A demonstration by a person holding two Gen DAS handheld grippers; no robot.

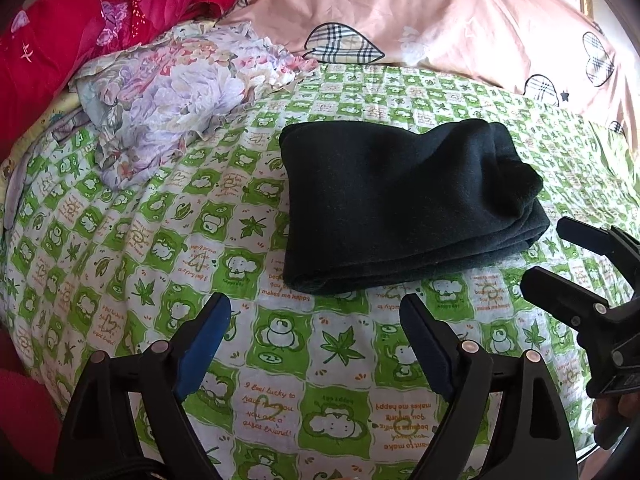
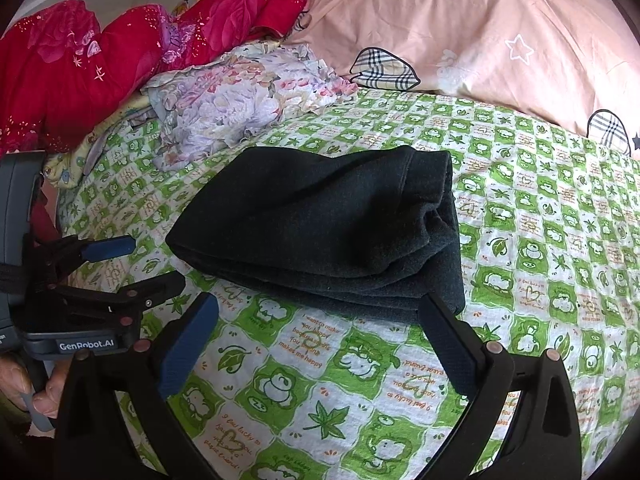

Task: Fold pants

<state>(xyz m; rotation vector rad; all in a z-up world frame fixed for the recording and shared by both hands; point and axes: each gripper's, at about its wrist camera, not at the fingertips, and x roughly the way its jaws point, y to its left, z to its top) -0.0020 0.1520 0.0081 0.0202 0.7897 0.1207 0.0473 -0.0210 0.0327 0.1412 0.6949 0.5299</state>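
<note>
The dark pants [image 1: 404,204] lie folded in a compact stack on the green-and-white patterned bed sheet [image 1: 280,360]. They also show in the right wrist view [image 2: 320,232]. My left gripper [image 1: 316,308] is open and empty, just short of the stack's near edge. My right gripper [image 2: 320,308] is open and empty, with its right fingertip [image 2: 430,306] close to the stack's near right corner. The right gripper also shows in the left wrist view [image 1: 548,256], and the left gripper shows in the right wrist view [image 2: 148,260].
A floral cloth [image 1: 168,108] lies bunched at the back left. Red bedding [image 1: 60,48] is piled behind it. A pink quilt with plaid hearts [image 1: 440,20] runs across the back. The sheet [image 2: 340,380] stretches in front of the stack.
</note>
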